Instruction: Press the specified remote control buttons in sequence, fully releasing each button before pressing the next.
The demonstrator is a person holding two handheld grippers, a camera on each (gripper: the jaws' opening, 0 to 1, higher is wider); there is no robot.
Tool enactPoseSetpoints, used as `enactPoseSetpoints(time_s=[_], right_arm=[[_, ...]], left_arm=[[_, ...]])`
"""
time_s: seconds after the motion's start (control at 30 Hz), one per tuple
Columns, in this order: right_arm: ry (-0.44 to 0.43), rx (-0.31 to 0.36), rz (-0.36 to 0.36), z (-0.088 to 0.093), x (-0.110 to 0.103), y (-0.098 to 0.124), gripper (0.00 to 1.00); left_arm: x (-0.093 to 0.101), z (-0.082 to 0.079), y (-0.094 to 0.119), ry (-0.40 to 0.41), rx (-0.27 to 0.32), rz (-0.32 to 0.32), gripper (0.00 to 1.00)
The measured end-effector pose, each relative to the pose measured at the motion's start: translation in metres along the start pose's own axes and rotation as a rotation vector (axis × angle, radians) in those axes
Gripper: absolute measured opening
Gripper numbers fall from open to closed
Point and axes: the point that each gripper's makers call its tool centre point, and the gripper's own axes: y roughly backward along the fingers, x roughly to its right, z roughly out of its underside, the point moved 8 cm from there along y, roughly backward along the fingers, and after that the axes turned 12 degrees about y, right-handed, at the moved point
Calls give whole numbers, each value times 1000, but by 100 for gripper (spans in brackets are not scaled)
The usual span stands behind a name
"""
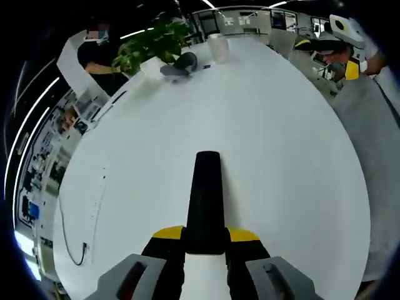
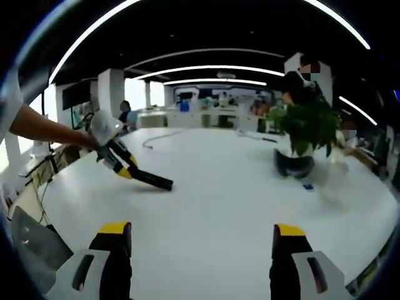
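Jaws of the left gripper (image 1: 205,247) clamp the remote (image 1: 205,200) steady on the table (image 1: 281,156); right gripper (image 2: 203,250) jaws wait apart.

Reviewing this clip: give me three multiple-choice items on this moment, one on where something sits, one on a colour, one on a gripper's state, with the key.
1. Where is the potted plant?
A. On the white table
B. On the floor
C. On a chair

2. What colour is the remote?
A. White
B. Black
C. Red

3. How does the left gripper stand?
A. Open and empty
B. Shut on the remote
C. Shut on a cable

Key: 1 A, its dark pot rests on the tabletop. 2 B, the long body between the jaws is black. 3 B, the yellow-tipped jaws close on the remote's near end, its far end lying toward the table; the right gripper is open.
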Motion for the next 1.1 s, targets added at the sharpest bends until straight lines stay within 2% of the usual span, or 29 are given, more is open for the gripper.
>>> enactPoseSetpoints(time_s=[0.27,0.43,0.53,0.77,0.9,0.93,0.97,1.03,1.1], right_arm=[[9,-44,-7,4,-1,-3,90],[5,-58,1,6,0,-4,89],[1,-70,-4,7,0,-5,89],[0,-98,-10,10,-1,-6,88],[3,-100,-3,10,-1,-6,88],[4,-105,-2,11,-1,-6,88],[4,-107,-2,11,-1,-6,87],[6,-111,2,11,0,-6,85],[5,-103,6,10,0,-5,85]], left_arm=[[-30,3,-14,-6,5,-20,23],[-38,1,-20,-43,12,-36,23],[-43,2,-25,-31,13,-27,23],[-53,6,-36,-58,7,-38,23],[-61,6,-39,-81,-9,-52,24],[-64,6,-39,-104,-27,-75,24],[-65,9,-41,-104,-75,-98,24],[-67,8,-42,-98,-48,-78,24],[-69,8,-43,-87,-50,-72,24]])
